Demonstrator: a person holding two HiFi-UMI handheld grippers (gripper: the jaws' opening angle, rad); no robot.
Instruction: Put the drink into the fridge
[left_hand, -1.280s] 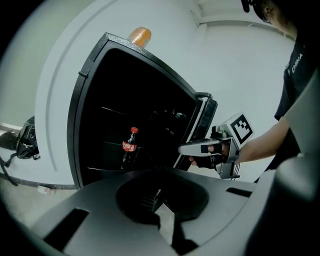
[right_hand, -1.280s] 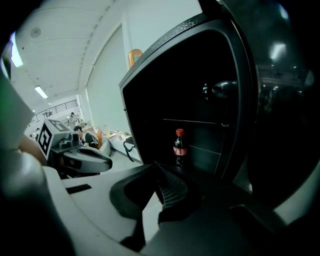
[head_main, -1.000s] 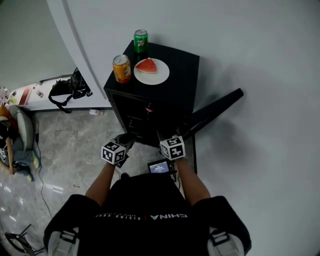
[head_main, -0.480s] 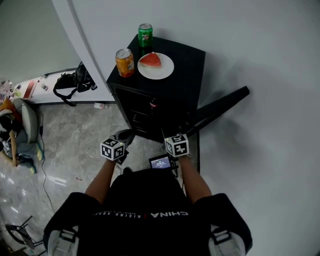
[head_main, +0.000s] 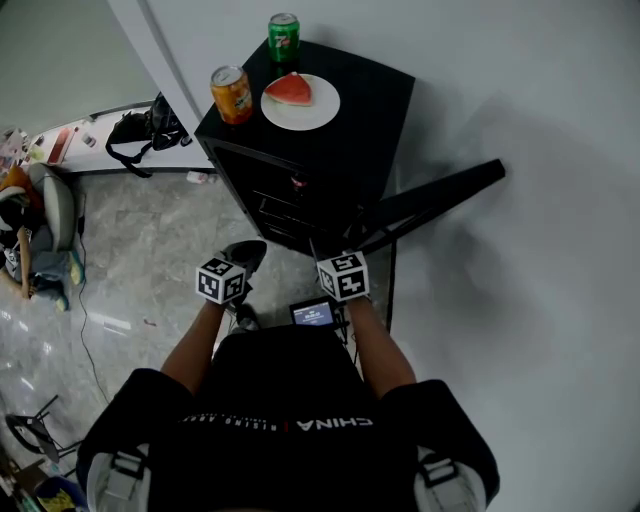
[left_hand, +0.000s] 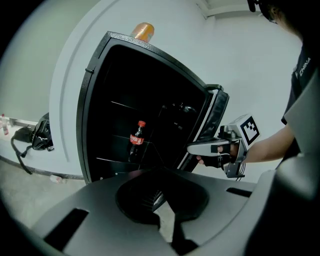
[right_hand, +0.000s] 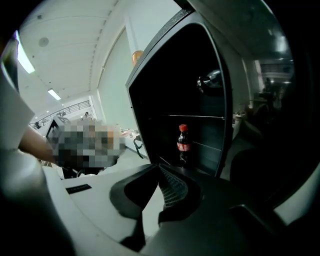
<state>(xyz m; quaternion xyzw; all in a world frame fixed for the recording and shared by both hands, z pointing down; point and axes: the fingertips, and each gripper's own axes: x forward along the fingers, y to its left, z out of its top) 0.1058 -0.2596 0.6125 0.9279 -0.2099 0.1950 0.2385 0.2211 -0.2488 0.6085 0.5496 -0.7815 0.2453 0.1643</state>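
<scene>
1. A small black fridge (head_main: 372, 92) stands on the floor (head_main: 150, 260) against a white wall (head_main: 520, 120). Its door (head_main: 440, 200) is swung wide open to the right.
2. Inside it, a cola bottle (left_hand: 137, 139) with a red cap and red label stands upright on a shelf (right_hand: 210, 146), towards the left of the dark interior. Neither claw touches it.
3. The left claw (left_hand: 159, 199) is fully closed, its two jaws pressed together with nothing between them. It points at the open fridge from the near side, aimed somewhat downward.
4. The right claw (right_hand: 161, 176) is closed just as tight and holds nothing. It also faces the interior, with the cola bottle straight ahead of it and well apart.
5. In the left gripper view the right claw appears at the right with a hand on it. Its tip lies close by the edge of the open door, and I cannot tell whether they touch.
6. On the fridge's top, an orange can (head_main: 232, 94) stands at the near left corner and a green can (head_main: 284, 37) at the far left.
7. A white plate (head_main: 322, 112) with a watermelon slice (head_main: 293, 90) sits between the cans and just to their right.
8. A black bag (head_main: 135, 135) lies on the floor to the left of the fridge.
</scene>
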